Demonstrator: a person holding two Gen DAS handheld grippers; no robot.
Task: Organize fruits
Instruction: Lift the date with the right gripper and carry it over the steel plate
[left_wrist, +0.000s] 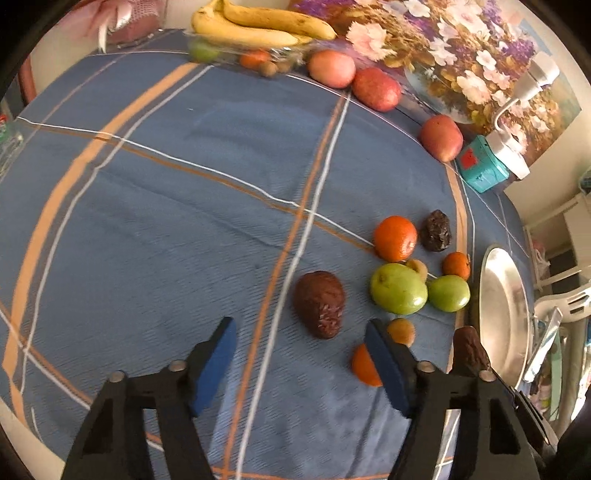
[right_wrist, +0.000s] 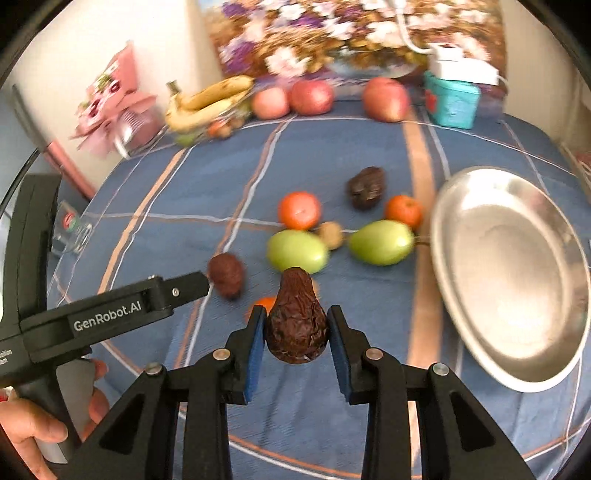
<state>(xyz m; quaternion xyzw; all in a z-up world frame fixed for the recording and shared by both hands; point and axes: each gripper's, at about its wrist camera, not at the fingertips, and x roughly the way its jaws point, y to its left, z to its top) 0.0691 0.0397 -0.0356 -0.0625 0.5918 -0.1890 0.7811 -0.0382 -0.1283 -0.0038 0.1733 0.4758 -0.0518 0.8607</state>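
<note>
One wrinkled brown fruit (right_wrist: 296, 317) pinched in right gripper (right_wrist: 296, 332), just beside steel plate (right_wrist: 509, 266) | left gripper (left_wrist: 301, 354) spread, empty | step: carrying | next: likely release over plate

- I see a blue tablecloth (left_wrist: 166, 221) crossed by orange and white stripes.
- My grippers are black with blue pads (right_wrist: 255, 354).
- The wrinkled fruit (right_wrist: 297, 325) I'm holding is dark brown.
- Two fruits (left_wrist: 399, 288) are glossy green; the mandarins (left_wrist: 395, 238) bright orange.
- The plate (right_wrist: 517, 273) is plain silver.
- At the far edge: yellow bananas (left_wrist: 255, 26), red-pink apples (left_wrist: 376, 88), a teal box (left_wrist: 482, 168).
- The wall picture (left_wrist: 461, 55) has purple, white and pink flowers.
</note>
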